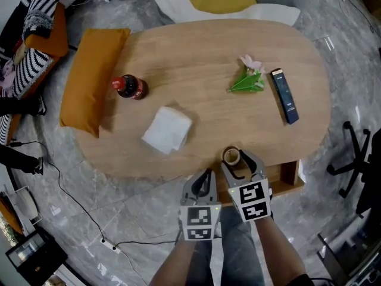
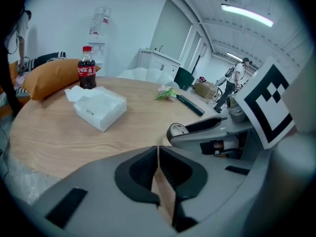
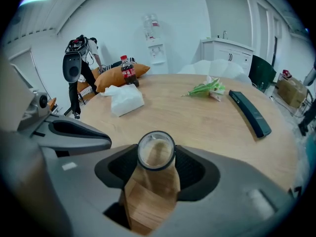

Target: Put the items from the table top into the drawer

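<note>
Your right gripper [image 1: 241, 161]: pinching small round dark-rimmed roll [image 3: 156, 151] at near edge of oval wooden table [image 1: 202, 46], by open wooden drawer [image 1: 289, 180] | your left gripper [image 1: 205, 181]: jaws pressed together, empty, just beside right | tabletop: white tissue pack [image 1: 167, 129]; red-capped cola bottle [image 1: 128, 87]; green-leafed pink flower sprig [image 1: 249, 79]; slim dark blue remote [image 1: 284, 95].

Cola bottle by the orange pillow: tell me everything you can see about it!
The cola bottle is small, clear plastic, with a red cap, a red label and dark drink inside. It stands upright on the wooden table, near its edge, close beside the orange pillow. Nothing but the table is seen touching it.
</note>
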Tool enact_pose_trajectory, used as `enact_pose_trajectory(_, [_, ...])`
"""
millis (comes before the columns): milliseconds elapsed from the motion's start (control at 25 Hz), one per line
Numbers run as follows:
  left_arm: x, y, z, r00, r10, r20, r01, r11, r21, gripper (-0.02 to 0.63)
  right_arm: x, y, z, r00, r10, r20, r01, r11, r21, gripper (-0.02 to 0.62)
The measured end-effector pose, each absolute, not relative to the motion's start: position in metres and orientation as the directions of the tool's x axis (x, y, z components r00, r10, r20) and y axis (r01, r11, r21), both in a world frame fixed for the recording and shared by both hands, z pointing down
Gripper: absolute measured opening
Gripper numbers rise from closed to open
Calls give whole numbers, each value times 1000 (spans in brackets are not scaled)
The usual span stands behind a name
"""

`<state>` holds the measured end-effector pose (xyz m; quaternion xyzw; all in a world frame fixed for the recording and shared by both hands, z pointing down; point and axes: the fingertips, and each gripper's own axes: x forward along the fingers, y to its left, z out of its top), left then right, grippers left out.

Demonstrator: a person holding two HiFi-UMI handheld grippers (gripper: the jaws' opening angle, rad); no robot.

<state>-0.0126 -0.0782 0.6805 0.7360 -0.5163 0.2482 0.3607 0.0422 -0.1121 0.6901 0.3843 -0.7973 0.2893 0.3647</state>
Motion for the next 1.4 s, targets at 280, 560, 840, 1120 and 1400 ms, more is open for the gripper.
enact_pose_trajectory(280, [-15, -68, 683, 340, -574, 745, -940, -201, 274, 12, 38, -93, 681, -458, -396, 796, -809, 556, -189, 232])
enact_pose_trajectory(560, [-13, -57, 684, 346, -567, 748, -938, -204, 280, 12, 39, -75, 677, -467, -399, 789, -809, 554, -198, 232])
enact_pose_trajectory(840, [-6, -42, 686, 358, -547, 757, -934, -211, 290, 12, 38, -54, 677, -477, -372, 796, -792, 575, -206, 232])
enact_pose_trajectory(1120, [-1, -34, 694, 359, -527, 770, -933, -195, 302, 12, 35, -30, 688, -494, -308, 813, -747, 629, -216, 232])
enact_pose_trajectory(1400, [-4, -28, 705, 368, -503, 782, -929, -222, 295, 12, 32, -12, 705, -495, -264, 828, -740, 627, -243, 232])
